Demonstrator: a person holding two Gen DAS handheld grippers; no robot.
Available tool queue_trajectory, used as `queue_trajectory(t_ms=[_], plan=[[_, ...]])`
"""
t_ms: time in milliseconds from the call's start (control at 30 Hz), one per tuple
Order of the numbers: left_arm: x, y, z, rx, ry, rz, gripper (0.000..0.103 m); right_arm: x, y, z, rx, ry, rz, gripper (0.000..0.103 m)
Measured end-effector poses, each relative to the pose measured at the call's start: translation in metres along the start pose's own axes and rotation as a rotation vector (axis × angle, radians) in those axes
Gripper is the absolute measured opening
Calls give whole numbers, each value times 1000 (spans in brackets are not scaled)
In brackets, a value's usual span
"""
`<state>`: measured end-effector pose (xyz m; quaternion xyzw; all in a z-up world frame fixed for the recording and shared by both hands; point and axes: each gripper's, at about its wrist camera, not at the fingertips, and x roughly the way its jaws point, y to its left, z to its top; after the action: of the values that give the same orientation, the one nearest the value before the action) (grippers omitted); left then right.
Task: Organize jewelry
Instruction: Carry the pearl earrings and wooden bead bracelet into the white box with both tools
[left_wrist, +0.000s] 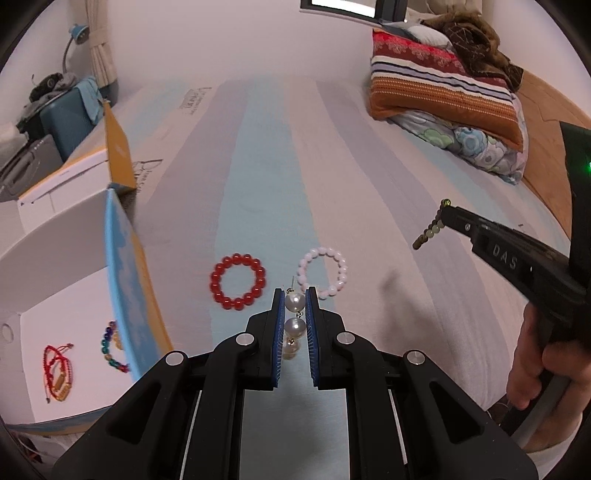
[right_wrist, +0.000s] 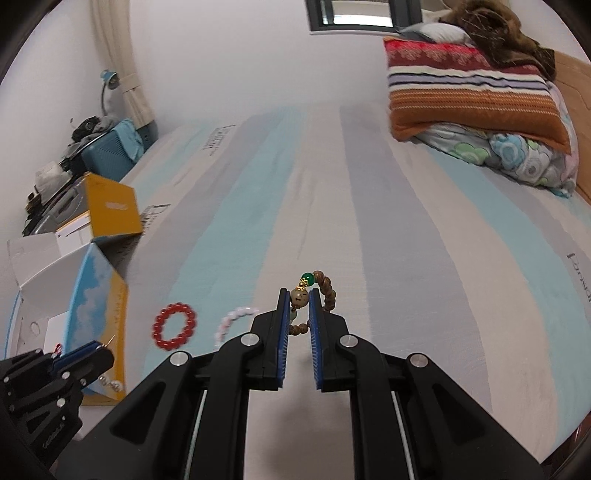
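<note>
My left gripper (left_wrist: 295, 300) is shut on a pearl drop earring (left_wrist: 295, 325) and holds it above the striped bed. My right gripper (right_wrist: 299, 297) is shut on a brown wooden bead bracelet (right_wrist: 327, 291) with a green bead; it also shows at the right of the left wrist view (left_wrist: 430, 229). A red bead bracelet (left_wrist: 238, 281) and a pale pink bead bracelet (left_wrist: 323, 273) lie on the bed just beyond my left fingertips. An open white box (left_wrist: 55, 291) at the left holds a red cord bracelet (left_wrist: 58, 373) and a multicoloured bead bracelet (left_wrist: 110, 347).
The box's blue and yellow flap (left_wrist: 129, 280) stands up between box and bed. A second yellow-lidded box (left_wrist: 118, 147) sits behind it. Folded quilts and pillows (left_wrist: 443, 92) are stacked at the far right. A cluttered bedside stand with a lamp (left_wrist: 55, 96) is far left.
</note>
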<state>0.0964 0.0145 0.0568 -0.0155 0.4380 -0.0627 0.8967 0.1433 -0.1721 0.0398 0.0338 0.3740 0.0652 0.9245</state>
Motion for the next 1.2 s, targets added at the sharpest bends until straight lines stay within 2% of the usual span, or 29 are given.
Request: queue_trajectory(t_ms=[733,1200], plan=[[-63,83,-12,-81,-71,73,11,-21,130,-5,-124,-12,104,10],[-96,188,-43,-215,-55,216,11,-26,259,-20,-275,-1,243,10]])
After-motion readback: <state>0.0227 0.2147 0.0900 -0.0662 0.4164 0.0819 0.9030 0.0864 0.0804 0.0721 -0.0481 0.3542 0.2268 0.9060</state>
